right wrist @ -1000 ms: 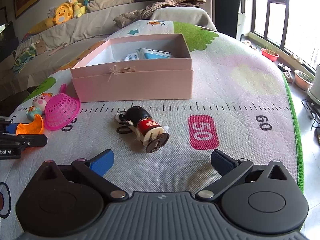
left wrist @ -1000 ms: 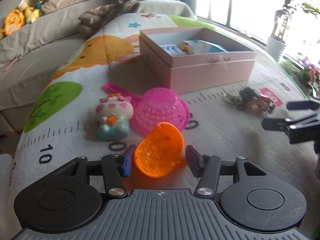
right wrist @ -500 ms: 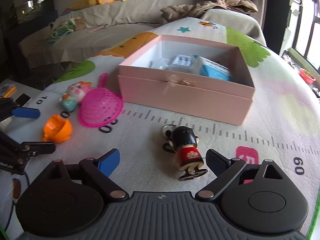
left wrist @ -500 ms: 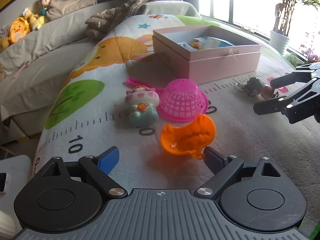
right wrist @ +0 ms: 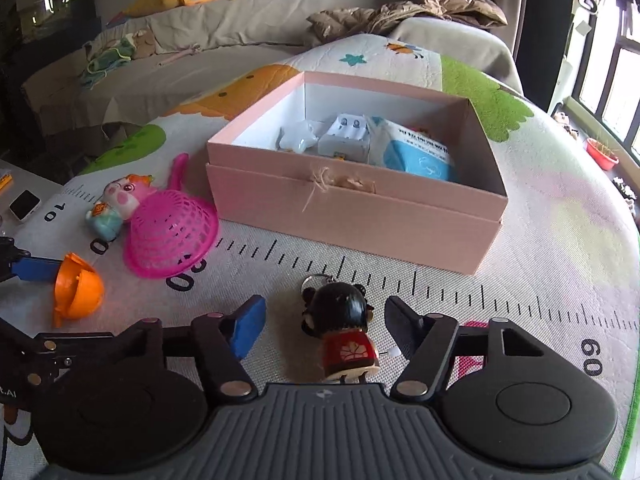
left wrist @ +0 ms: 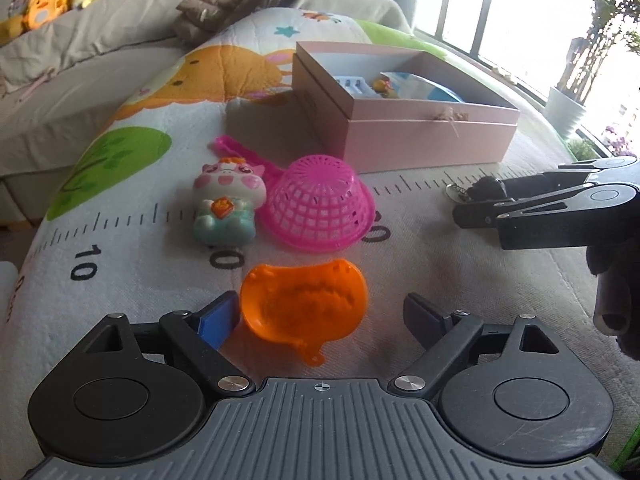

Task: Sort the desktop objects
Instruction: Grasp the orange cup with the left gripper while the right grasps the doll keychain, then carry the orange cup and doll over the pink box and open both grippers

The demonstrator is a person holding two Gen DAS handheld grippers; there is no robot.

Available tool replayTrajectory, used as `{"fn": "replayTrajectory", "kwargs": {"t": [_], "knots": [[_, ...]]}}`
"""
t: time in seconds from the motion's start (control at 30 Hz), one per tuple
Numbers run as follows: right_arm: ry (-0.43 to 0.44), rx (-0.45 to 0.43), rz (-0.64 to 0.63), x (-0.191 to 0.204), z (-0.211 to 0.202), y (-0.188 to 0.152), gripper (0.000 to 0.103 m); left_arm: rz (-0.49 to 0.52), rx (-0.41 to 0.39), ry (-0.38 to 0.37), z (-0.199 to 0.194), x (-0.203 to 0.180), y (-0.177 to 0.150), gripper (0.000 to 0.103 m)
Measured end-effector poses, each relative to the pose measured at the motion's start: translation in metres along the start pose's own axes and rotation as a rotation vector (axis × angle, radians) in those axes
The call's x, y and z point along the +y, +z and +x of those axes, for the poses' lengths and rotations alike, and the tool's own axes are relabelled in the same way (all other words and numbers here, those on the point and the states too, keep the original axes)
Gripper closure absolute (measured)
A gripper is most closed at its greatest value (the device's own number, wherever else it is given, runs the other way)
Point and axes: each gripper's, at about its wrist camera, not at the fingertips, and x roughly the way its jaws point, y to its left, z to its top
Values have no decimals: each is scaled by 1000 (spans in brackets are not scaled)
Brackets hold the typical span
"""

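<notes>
An orange plastic scoop [left wrist: 304, 307] lies on the mat between the fingers of my open left gripper [left wrist: 320, 316]; the blue left pad [left wrist: 218, 318] is next to its rim. It also shows in the right wrist view [right wrist: 78, 290]. A black-haired doll keychain in red [right wrist: 342, 334] lies between the fingers of my open right gripper [right wrist: 324, 326], touched by neither. The open pink box [right wrist: 360, 208] holds a white charger, a white star and a blue packet. A pink mesh basket [left wrist: 320, 202] lies upside down beside a pig toy [left wrist: 226, 204].
The play mat [right wrist: 540, 240] with ruler marks covers the rounded table. A couch with plush toys and a brown jacket [right wrist: 404, 12] stands behind. A white device [right wrist: 25, 205] lies off the mat's left edge. Windows and potted plants are at the right.
My left gripper let go of the orange scoop, opened wide and now straddles it on the mat. My right gripper moved in and left until the doll sits between its fingers.
</notes>
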Motion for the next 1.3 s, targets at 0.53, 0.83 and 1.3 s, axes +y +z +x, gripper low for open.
{"fn": "replayTrajectory", "kwargs": {"t": [0.53, 0.83, 1.3], "knots": [[49, -83, 10, -4, -90, 6, 67, 188, -142, -53, -41, -23, 12, 38], [-14, -367, 92, -44, -168, 82, 67, 270, -420, -58, -38, -50, 127, 37], [-19, -195, 182, -74, -76, 134, 67, 197, -256, -24, -12, -13, 59, 1]]}}
